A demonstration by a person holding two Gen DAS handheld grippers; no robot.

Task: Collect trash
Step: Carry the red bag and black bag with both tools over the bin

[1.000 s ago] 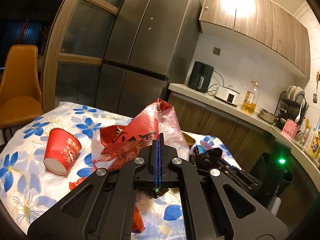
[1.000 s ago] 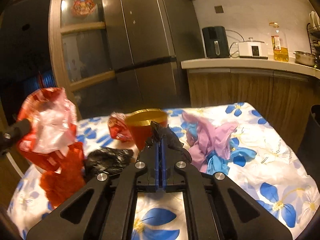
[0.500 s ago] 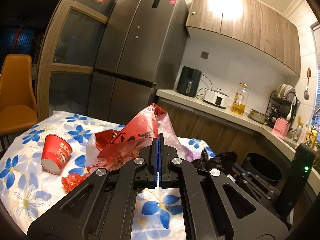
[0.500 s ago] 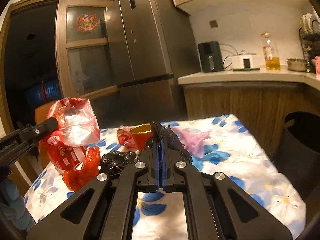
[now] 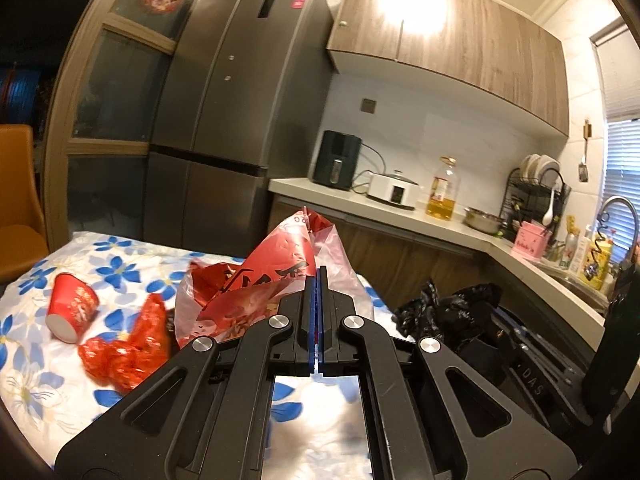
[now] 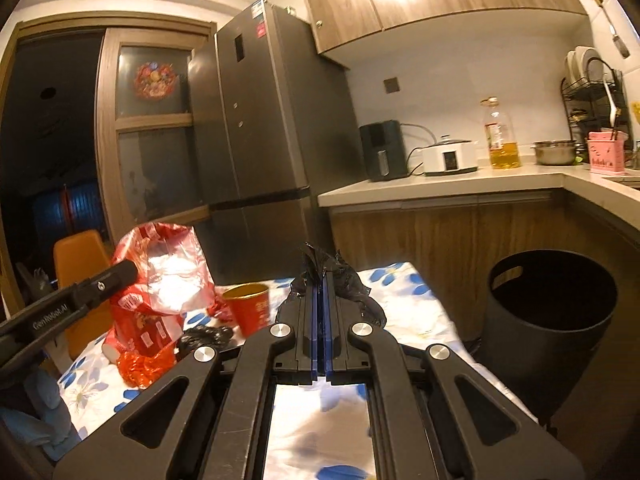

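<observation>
Two clamped grippers: left gripper (image 5: 318,280) pinches crinkly red plastic bag (image 5: 276,276); right gripper (image 6: 321,280) pinches black film (image 6: 332,276). Only the right view shows the round black bin (image 6: 548,312).

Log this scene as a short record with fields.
left claw: shut on red bag, lifted off the table
right claw: shut on black bag
bin: black, open, right of the table
left on table: red cup, red wrapper, another black bag
</observation>
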